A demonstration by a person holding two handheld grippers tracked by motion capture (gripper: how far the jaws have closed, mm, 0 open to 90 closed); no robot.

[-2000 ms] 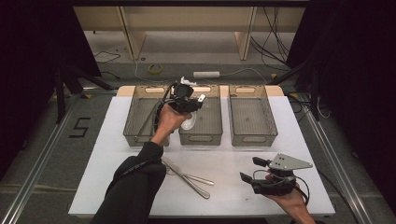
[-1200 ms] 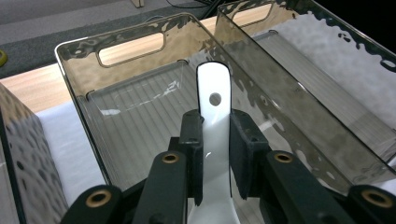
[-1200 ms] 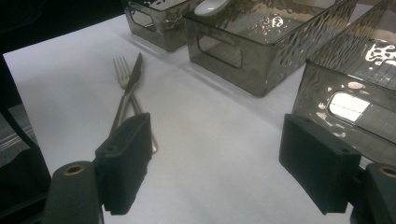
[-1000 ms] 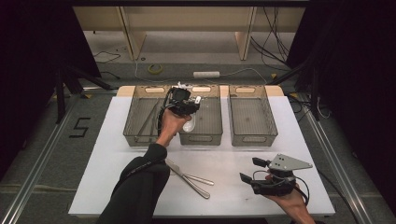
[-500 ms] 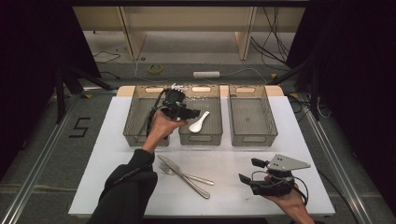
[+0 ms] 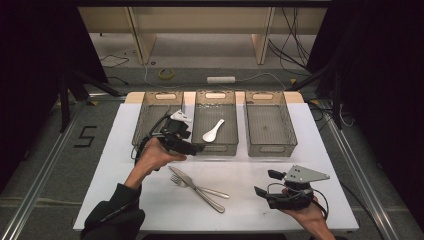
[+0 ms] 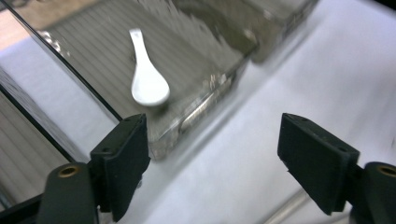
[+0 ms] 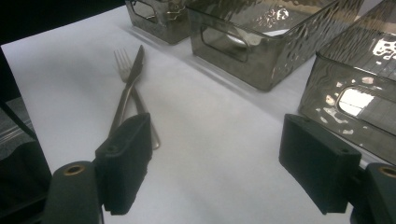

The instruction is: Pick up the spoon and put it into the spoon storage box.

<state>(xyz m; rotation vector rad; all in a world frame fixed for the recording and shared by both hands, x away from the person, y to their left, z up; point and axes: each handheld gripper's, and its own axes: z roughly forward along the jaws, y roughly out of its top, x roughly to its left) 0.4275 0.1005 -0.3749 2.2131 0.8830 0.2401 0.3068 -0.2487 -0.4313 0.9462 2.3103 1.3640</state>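
Note:
A white spoon (image 6: 213, 130) (image 7: 148, 79) lies loose on the floor of the middle clear bin (image 6: 216, 148). My left gripper (image 6: 193, 144) (image 7: 215, 154) hovers at that bin's near left corner, over the front edge of the left bin (image 6: 148, 120). Its jaws have just been opening and now stand open with nothing between them. A knife (image 6: 200, 192) (image 8: 128, 88) and a fork (image 6: 216, 192) (image 8: 122, 60) lie crossed on the white table. My right gripper (image 6: 265, 183) (image 8: 215, 158) rests open at the near right, pointing left toward them, holding nothing.
Three clear bins stand in a row at the back of the white table (image 6: 250, 170); the right bin (image 6: 267, 148) holds nothing that I can see. Dark curtains flank both sides. Cables and a power strip (image 6: 221, 79) lie on the floor beyond.
The left gripper opened and let go of the spoon, which now lies in the middle bin. The left hand then drew back toward the near left. The right hand stayed still.

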